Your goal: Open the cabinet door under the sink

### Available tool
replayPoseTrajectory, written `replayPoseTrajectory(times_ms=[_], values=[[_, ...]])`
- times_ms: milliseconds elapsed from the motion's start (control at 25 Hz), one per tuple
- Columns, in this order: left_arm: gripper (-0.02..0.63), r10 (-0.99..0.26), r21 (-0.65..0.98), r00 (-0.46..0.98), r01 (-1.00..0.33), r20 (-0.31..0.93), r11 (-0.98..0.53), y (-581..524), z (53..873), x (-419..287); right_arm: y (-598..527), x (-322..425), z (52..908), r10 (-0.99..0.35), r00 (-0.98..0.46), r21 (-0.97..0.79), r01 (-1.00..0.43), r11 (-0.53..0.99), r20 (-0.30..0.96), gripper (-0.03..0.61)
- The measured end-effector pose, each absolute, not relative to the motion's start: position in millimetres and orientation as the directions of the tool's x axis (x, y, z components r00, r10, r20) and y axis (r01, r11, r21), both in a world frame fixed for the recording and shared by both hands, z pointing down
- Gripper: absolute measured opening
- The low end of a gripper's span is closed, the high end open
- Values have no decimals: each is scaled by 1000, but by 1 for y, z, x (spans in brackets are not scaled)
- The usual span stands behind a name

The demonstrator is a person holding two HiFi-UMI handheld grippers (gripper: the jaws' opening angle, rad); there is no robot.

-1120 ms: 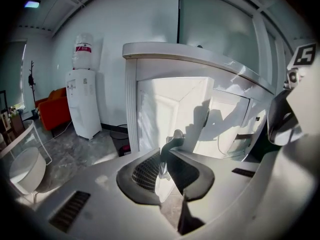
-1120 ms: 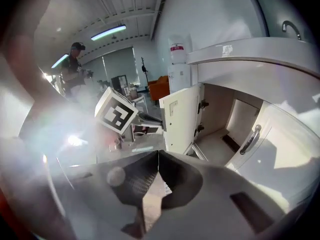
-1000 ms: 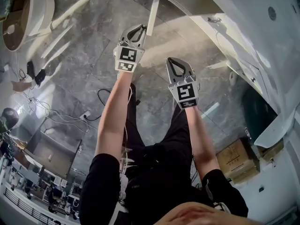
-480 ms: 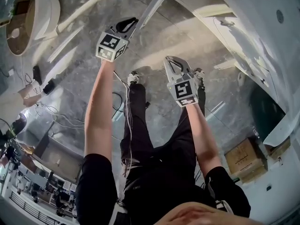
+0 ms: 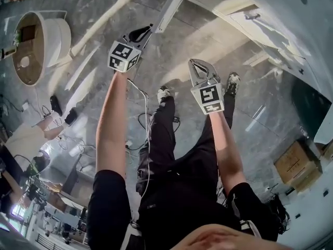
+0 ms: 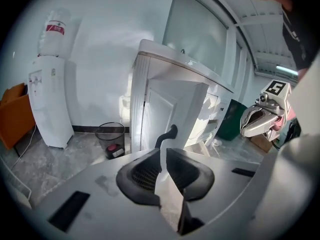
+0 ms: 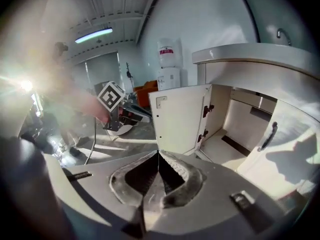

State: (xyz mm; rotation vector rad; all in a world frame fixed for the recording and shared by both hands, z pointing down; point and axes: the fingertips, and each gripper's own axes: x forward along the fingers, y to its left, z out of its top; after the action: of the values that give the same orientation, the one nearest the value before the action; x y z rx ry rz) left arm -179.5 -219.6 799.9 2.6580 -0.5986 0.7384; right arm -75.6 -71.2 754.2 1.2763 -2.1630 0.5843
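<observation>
Left tool (image 6: 161, 151) is clenched on the black bar handle (image 6: 169, 134) of the cabinet door (image 6: 186, 109). Right tool (image 7: 158, 155) is pinched closed on nothing, idle just beside it. Door already stands swung wide below the counter's (image 7: 250, 54) front edge, interior exposed. Risks: more pull would likely load the hinges (image 7: 207, 111) against their stop. The handle is thin and curved, so a wrist twist could slip the grip. An abrupt release may let the door rebound.
</observation>
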Motion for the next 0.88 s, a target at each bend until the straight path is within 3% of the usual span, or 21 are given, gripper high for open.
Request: replayPoseTrajectory(times_ms=[280, 520, 880], values=[[46, -307, 232, 794, -480, 524, -846, -194, 755, -198, -69, -73, 715, -702, -307, -104, -943, 317, 642, 60], [46, -375, 283, 794, -544, 479, -790, -177, 676, -200, -52, -67, 645, -694, -290, -77, -944, 322, 659, 60], [46, -358, 240, 814, -501, 457, -832, -134, 549, -198, -19, -64, 559, -695, -253, -42, -951, 306, 673, 60]])
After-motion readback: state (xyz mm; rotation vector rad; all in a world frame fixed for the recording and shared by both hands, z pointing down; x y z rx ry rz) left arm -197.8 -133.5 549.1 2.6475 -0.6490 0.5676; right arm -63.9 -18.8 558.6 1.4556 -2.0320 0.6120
